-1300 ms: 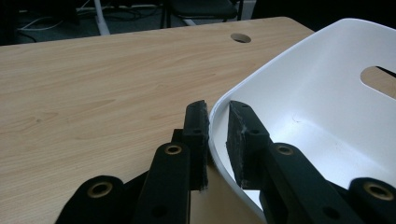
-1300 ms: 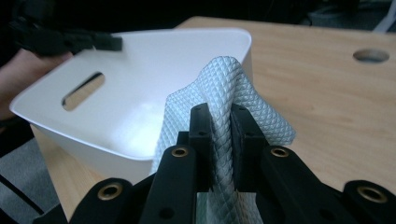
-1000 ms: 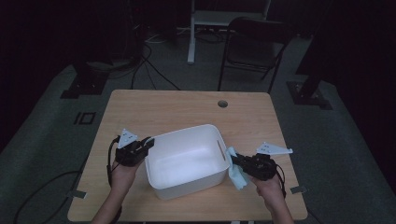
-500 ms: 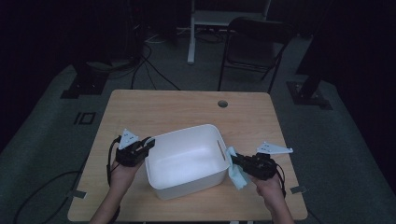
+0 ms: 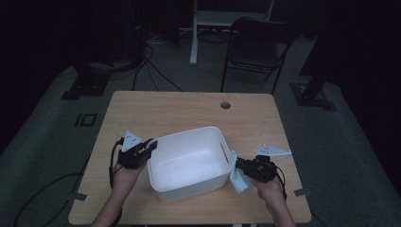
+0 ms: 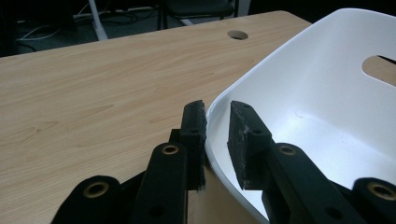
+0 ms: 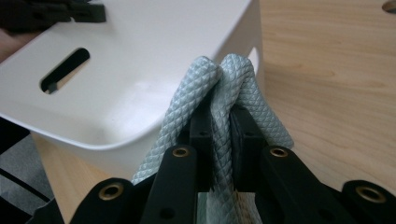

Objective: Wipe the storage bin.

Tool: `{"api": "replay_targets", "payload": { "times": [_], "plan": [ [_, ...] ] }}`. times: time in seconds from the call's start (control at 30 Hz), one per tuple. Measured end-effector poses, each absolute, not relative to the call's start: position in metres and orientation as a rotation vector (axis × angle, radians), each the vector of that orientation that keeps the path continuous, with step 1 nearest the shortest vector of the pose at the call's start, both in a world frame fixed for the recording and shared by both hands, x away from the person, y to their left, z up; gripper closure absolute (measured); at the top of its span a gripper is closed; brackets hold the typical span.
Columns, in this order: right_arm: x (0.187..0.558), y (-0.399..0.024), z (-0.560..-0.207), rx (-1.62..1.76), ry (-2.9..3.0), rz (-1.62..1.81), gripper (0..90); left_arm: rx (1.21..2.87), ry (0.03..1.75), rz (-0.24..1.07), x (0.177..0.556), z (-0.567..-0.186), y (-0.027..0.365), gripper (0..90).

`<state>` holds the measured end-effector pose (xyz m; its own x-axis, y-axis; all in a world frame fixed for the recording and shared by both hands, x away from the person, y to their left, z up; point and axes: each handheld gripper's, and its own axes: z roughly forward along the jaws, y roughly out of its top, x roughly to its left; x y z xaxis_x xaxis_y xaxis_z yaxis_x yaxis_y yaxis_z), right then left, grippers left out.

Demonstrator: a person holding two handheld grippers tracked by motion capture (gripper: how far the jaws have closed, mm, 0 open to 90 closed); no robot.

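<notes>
surface: wooden table | on it: white tub, near front edge

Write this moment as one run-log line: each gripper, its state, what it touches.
left gripper: shut on white tub rim | right gripper: shut on blue cloth, at tub's other side

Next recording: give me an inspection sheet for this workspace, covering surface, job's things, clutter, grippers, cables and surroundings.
Surface: wooden table, round cable hole near its far edge.
Job's things: white tub with handle slots, nothing inside; pale blue cloth against its right wall.
Clutter: nothing seen.
Grippers: left gripper astride the tub's left rim, one jaw outside, one inside; right gripper shut on the folded cloth.
Cables: a black cable trails from the left gripper; more lie on the floor behind the table.
Surroundings: dark room, black chair, stand bases on grey floor.
</notes>
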<state>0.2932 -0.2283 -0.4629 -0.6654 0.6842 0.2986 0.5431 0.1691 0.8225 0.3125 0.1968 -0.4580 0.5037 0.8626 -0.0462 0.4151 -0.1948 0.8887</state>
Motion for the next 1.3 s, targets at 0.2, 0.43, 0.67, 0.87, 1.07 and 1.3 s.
{"api": "replay_targets", "payload": {
  "times": [0.2, 0.43, 0.67, 0.87, 1.07, 1.3],
  "plan": [
    [0.29, -0.232, -0.446, 1.165, 2.252, 1.556, 81.6, 1.799, 1.064, 0.586, 0.313, -0.459, 0.196, 76.2],
    [0.297, -0.229, -0.46, 1.208, 2.292, 1.538, 81.9, 1.806, 1.067, 0.594, 0.313, -0.458, 0.196, 76.3],
    [0.297, -0.231, -0.448, 1.158, 2.28, 1.552, 81.8, 1.802, 1.065, 0.587, 0.314, -0.458, 0.196, 76.3],
    [0.305, -0.227, -0.462, 1.205, 2.316, 1.539, 82.0, 1.8, 1.07, 0.591, 0.314, -0.458, 0.195, 76.4],
    [0.307, -0.229, -0.456, 1.198, 2.299, 1.565, 81.9, 1.804, 1.058, 0.582, 0.314, -0.458, 0.197, 76.3],
    [0.311, -0.227, -0.467, 1.231, 2.305, 1.572, 81.9, 1.802, 1.064, 0.585, 0.314, -0.458, 0.196, 76.3]
  ]
}}
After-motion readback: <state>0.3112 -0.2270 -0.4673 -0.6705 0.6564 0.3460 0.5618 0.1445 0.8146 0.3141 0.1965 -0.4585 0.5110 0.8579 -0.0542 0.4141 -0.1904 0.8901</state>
